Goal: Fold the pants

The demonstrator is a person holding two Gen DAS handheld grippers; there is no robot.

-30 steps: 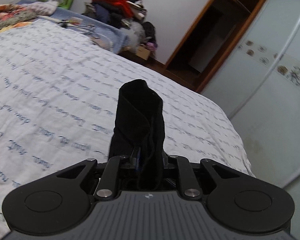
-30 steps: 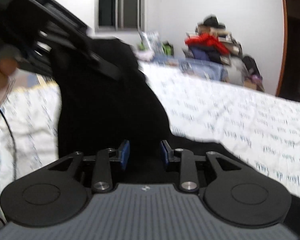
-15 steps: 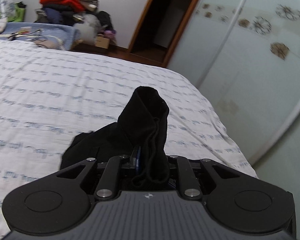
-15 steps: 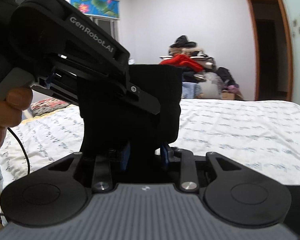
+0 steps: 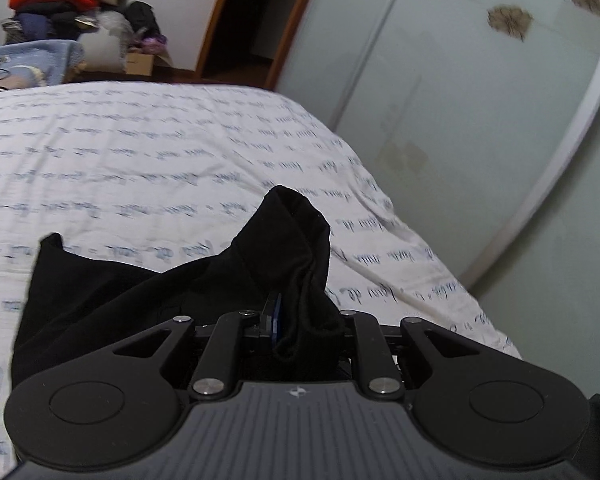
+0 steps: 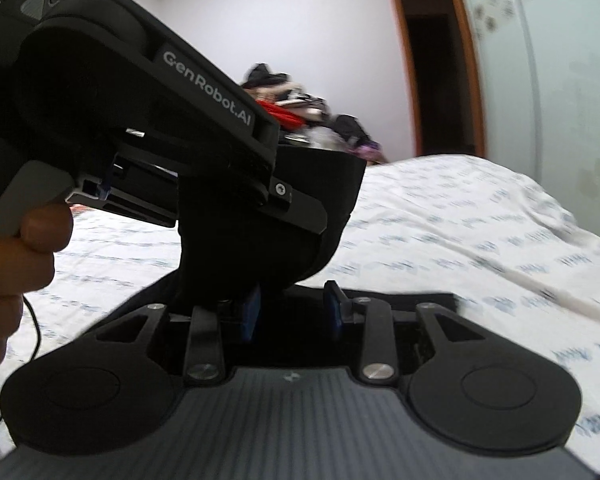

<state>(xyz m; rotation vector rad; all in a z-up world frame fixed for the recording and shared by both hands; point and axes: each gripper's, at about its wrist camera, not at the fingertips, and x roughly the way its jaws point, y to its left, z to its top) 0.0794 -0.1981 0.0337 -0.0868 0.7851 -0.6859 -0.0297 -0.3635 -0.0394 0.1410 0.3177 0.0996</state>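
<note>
Left tool [image 5: 300,320]: jaws nearly closed, clamped on a bunched edge of the black pants [image 5: 296,264]; the cloth stands up in a peak just beyond the tips, and the rest spreads out flat to the tool's left on the bed [image 5: 148,168].

Right tool [image 6: 292,312]: blue pads [image 6: 334,314] parted and opening. The pants [image 6: 332,208] hang just ahead and above, their lower fold dipping toward the left pad; whether cloth is still pinched cannot be told, and the right pad stands bare. More black cloth lies flat on the bed just beyond the tips.

Above and to the left of the right tool, the left tool [image 6: 300,208] appears side-on, gripped by a hand [image 6: 16,256], with the pants draped from its tip.

Farther off: the printed white bedcover, a pile of clothes [image 5: 60,4] against the wall, a dark doorway [image 5: 260,16], and a pale sliding wardrobe [image 5: 460,80] to the right.
</note>
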